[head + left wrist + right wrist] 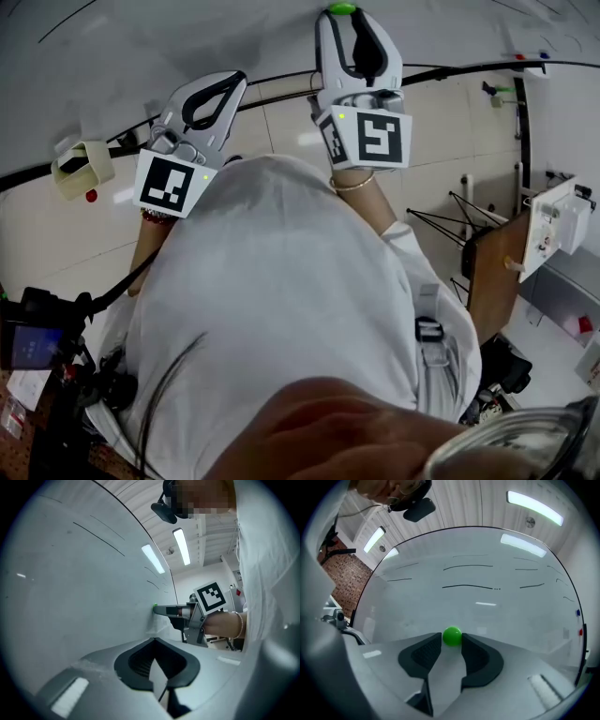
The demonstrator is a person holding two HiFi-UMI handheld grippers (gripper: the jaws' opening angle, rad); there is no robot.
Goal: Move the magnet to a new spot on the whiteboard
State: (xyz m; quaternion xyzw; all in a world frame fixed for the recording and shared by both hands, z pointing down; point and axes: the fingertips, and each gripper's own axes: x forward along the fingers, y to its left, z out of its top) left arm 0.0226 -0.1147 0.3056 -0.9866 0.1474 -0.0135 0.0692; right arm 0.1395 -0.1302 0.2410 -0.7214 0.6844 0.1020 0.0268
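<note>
Where it clings to the face of the whiteboard (497,555), above the board's dark lower edge, the magnet (452,636) shows as a small, glossy green dome. It is pinched between the tips of the right gripper (451,642), whose dark, ribbed pads press on it from both sides. Its back is hidden against the board, and in the head view only its green top peeks past the jaw tips. The board is smooth, pale and faintly shiny, crossed by thin dark pen strokes (468,587). A blue dot (577,612) and a red dot (580,632) near its right edge are too small to identify. The left gripper (154,640), of matt grey plastic, has its jaws together with nothing between them, near the board and left of the right gripper. The person's white shirt (281,309) fills much of the head view.
</note>
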